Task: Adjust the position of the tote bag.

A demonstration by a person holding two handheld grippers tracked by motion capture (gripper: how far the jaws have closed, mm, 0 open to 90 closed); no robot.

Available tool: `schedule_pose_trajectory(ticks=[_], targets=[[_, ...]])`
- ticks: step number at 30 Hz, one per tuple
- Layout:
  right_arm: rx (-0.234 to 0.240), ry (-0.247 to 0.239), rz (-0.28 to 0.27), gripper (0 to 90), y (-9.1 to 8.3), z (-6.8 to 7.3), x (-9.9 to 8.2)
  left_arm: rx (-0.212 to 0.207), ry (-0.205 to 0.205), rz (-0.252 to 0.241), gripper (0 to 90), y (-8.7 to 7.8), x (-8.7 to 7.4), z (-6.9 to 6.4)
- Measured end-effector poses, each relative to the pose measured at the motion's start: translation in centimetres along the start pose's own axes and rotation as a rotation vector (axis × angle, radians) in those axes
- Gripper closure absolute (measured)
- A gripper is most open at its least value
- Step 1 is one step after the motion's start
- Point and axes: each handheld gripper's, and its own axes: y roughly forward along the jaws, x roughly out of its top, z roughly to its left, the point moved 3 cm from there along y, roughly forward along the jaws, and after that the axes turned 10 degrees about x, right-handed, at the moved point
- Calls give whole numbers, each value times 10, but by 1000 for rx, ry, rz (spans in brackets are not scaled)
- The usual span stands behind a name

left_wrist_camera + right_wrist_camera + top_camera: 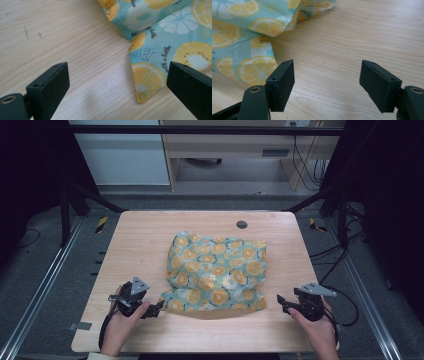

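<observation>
- One cloth [217,272], two grippers, one round dark plug [242,224] set in the surface [145,240] at twelve o'clock of the cloth
- Cloth lies rumpled at the surface's centre; teal fabric printed with orange citrus slices and small script; its edges are uneven, its near corners pointed
- Left gripper [156,309] at seven o'clock of the cloth, jaws spread wide, the near-left corner lying between them
- Right gripper [281,302] at four o'clock, jaws spread, just beside the near-right corner, over bare wood
- Pale wood grain, rounded corners; bare margins on all sides
</observation>
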Motion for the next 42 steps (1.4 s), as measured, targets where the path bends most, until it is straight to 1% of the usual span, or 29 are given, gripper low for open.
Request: schedule_pose_trajectory(ticks=[1, 3, 5, 7, 8, 9, 10, 11, 12, 14, 15, 16, 17, 18, 19, 21, 23, 25, 26, 27, 28, 29, 31, 34, 35, 38, 40, 41, 42], targets=[[5, 3, 2, 291, 1, 1, 0, -12, -6, -3, 43, 0, 0, 0], [33, 17, 8, 295, 3, 3, 3, -32, -25, -5, 45, 0, 2, 1], [35, 4, 20, 311, 3, 3, 7, -29, -23, -11, 47, -1, 4, 2], [57, 11, 24, 333, 3, 4, 11, -28, 3, -12, 50, -5, 16, 5], [63, 8, 29, 351, 3, 4, 14, -28, 3, -12, 51, -5, 16, 5], [67, 0, 36, 371, 4, 4, 17, -33, 19, -11, 52, -6, 27, 6], [70, -3, 40, 377, 4, 4, 21, -33, 26, -12, 52, -5, 34, 7], [70, -3, 40, 377, 4, 4, 21, -33, 26, -12, 55, -5, 34, 7], [82, 0, 38, 402, 5, 3, 32, -41, 28, -16, 60, -5, 49, 8], [92, -26, 28, 419, 5, 4, 47, -40, 36, -21, 65, -4, 63, 10], [99, -27, 22, 423, 5, 5, 53, -40, 36, -21, 66, -4, 63, 10], [99, -27, 22, 423, 5, 5, 53, -38, 42, -24, 66, -2, 75, 11], [121, -41, 11, 429, 8, 9, 75, -33, 49, -24, 76, 1, 86, 11], [122, -46, 12, 430, 9, 10, 79, -25, 63, -21, 75, 4, 94, 12], [124, -61, 13, 432, 12, 12, 89, -19, 69, -19, 76, 6, 101, 13], [129, -76, 18, 428, 18, 13, 104, -27, 55, -27, 77, 10, 114, 14], [131, -79, 29, 406, 26, 12, 118, -25, 47, -32, 77, 13, 124, 15], [132, -64, 32, 382, 34, 9, 128, -7, 59, -29, 77, 19, 135, 18], [125, -48, 33, 359, 41, 5, 134, -7, 59, -29, 77, 19, 135, 18], [126, -29, 36, 337, 46, 3, 139, 8, 64, -28, 77, 25, 144, 19], [126, -29, 36, 337, 46, 3, 139, 8, 64, -28, 77, 25, 144, 19], [119, 4, 43, 297, 57, -3, 146, 17, 68, -24, 77, 30, 151, 20], [104, 20, 51, 269, 67, -9, 151, 25, 70, -25, 78, 33, 154, 21], [93, 61, 67, 245, 81, -19, 155, 36, 74, -20, 79, 43, 164, 23], [99, 77, 75, 238, 85, -22, 155, 41, 65, -25, 79, 45, 166, 23], [109, 114, 93, 229, 96, -29, 156, 44, 62, -25, 79, 50, 171, 27], [114, 124, 93, 232, 99, -31, 156, 45, 56, -25, 80, 52, 172, 28], [144, 170, 89, 260, 106, -34, 156, 44, 48, -23, 79, 55, 174, 30], [151, 177, 87, 276, 108, -35, 156, 48, 46, -22, 81, 57, 174, 32]])
